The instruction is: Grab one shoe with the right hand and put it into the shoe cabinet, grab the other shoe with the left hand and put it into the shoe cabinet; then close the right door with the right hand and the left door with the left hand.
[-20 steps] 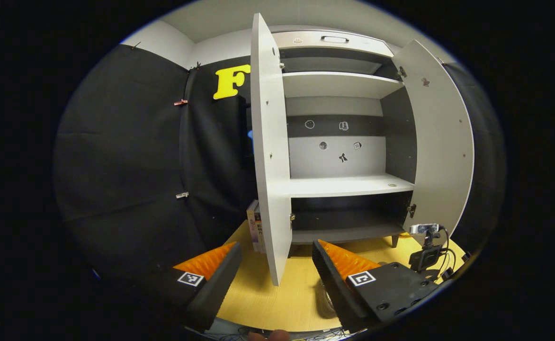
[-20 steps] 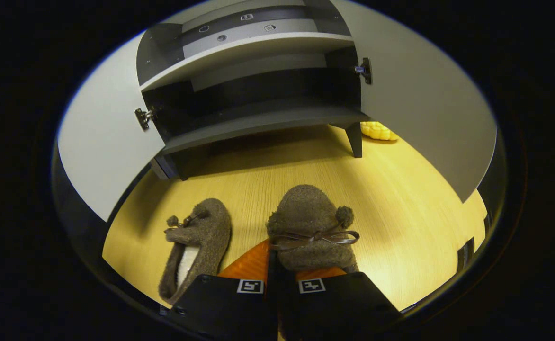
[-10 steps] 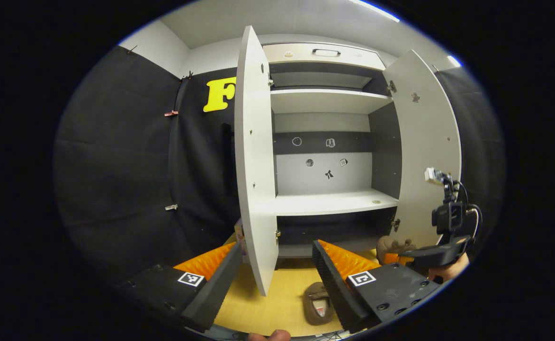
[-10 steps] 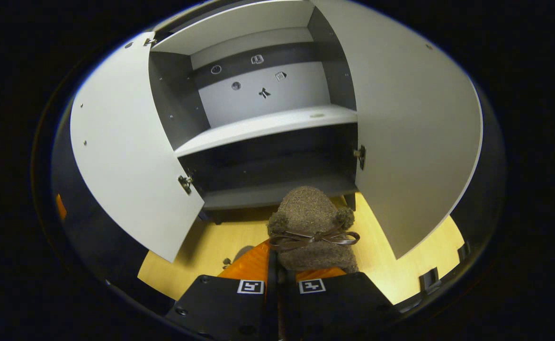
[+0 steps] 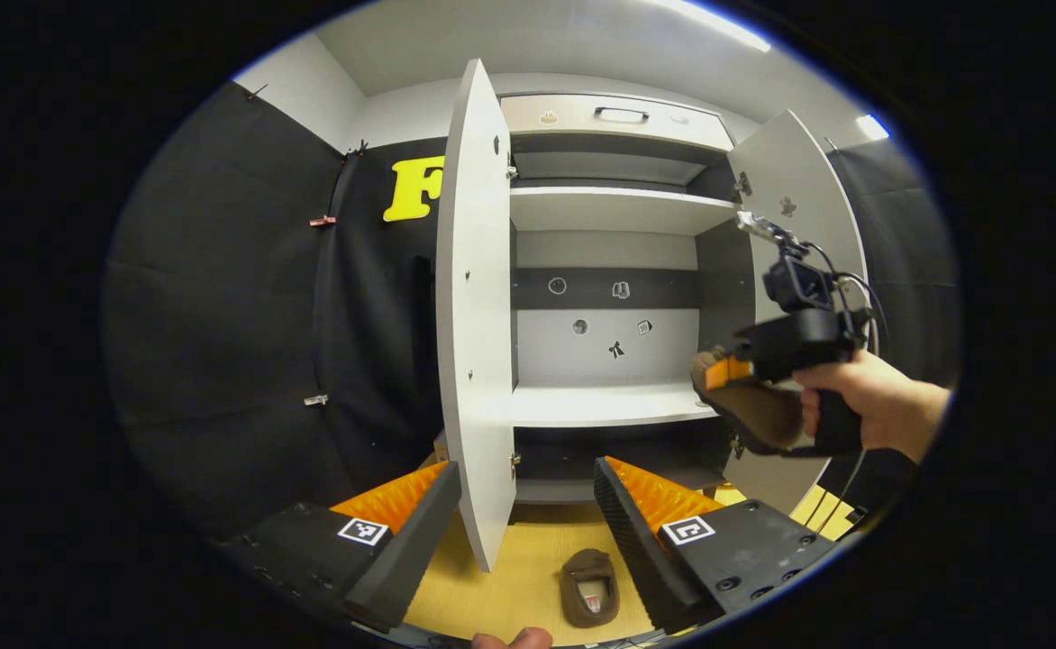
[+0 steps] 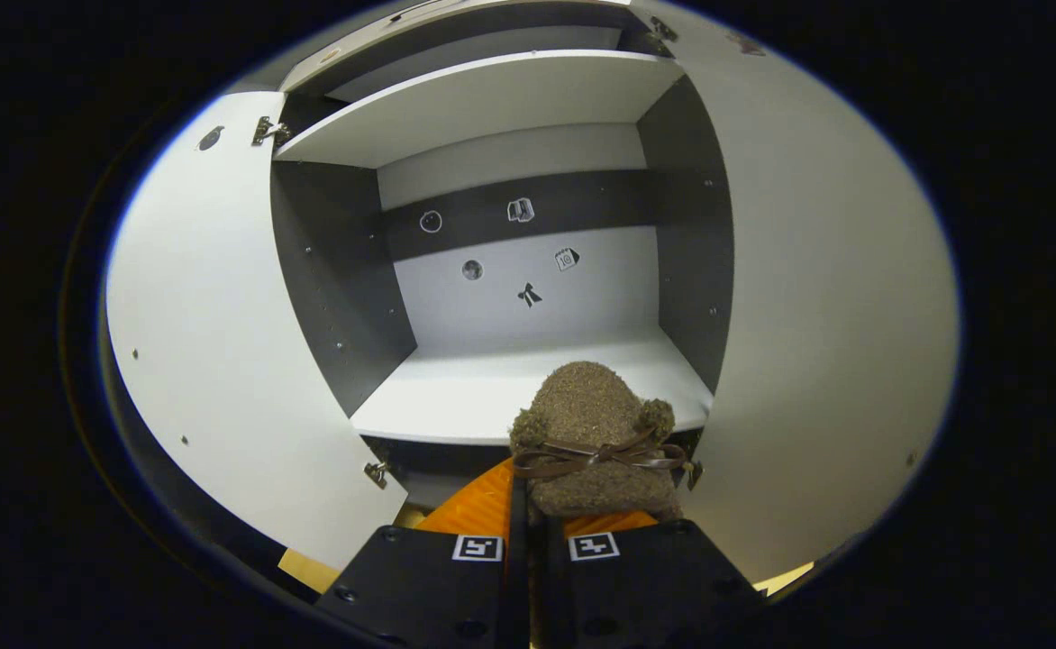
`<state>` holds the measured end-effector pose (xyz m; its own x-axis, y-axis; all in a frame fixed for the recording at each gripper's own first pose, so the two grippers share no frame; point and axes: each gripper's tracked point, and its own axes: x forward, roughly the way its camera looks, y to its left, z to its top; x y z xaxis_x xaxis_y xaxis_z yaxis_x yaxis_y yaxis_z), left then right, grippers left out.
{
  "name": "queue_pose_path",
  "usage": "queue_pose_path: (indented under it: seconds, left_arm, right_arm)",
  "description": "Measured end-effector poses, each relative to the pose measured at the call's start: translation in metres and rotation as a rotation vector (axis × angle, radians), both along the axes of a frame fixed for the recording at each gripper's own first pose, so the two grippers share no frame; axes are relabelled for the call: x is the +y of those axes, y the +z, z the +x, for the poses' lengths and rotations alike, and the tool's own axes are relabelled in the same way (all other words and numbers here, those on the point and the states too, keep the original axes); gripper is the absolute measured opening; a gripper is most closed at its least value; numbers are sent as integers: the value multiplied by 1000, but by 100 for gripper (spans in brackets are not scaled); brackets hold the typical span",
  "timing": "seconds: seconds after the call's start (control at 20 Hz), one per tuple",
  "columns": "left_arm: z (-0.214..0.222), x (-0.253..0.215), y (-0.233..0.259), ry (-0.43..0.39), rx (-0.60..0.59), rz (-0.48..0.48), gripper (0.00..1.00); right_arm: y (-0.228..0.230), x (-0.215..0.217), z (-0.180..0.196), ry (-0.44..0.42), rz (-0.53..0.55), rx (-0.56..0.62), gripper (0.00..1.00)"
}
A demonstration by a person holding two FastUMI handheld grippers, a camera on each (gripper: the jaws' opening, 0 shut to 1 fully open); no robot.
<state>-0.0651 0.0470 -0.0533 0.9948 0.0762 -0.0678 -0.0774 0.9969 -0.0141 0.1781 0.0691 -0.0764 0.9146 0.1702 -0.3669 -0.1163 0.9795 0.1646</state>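
My right gripper is shut on a brown fuzzy slipper with a bow, held in the air level with the front edge of the cabinet's middle shelf. The left gripper view shows that same slipper and right gripper in a hand, just right of the shelf's front. The other brown slipper lies on the wooden floor in front of the cabinet. My left gripper hangs open above the floor, with the edge of the left door standing between its fingers farther off. Both doors stand open; the right door is wide.
The white and grey shoe cabinet has several shelves and a drawer on top. Small stickers mark its back panel. A book-like object stands on the floor behind the left door. Black cloth covers the booth's left side.
The right gripper has lifted its slipper from near the floor up to the middle shelf's height, closer to the cabinet. The left gripper has tilted slightly, staying open.
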Motion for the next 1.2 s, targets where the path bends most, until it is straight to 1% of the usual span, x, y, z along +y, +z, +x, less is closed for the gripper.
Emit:
queue_pose_path:
  seconds: [0.15, 0.35, 0.7, 0.9, 1.2]
  left_arm:
    - [1, 2, 0, 12, 0, -2, 95]
    - [7, 5, 0, 28, -6, -7, 95]
    - [39, 2, -9, 46, 9, -11, 95]
    - [54, -2, -15, 67, 22, -21, 95]
    - [64, -1, -23, 92, 47, -14, 95]
  right_arm:
    - [7, 4, 46, -2, 7, 9, 12]
    - [9, -3, 107, -27, -22, -23, 12]
    - [-16, -10, 195, -62, -12, -14, 12]
    - [-40, -10, 232, -70, -34, -2, 11]
    - [-77, -1, 259, -68, -67, 44, 12]
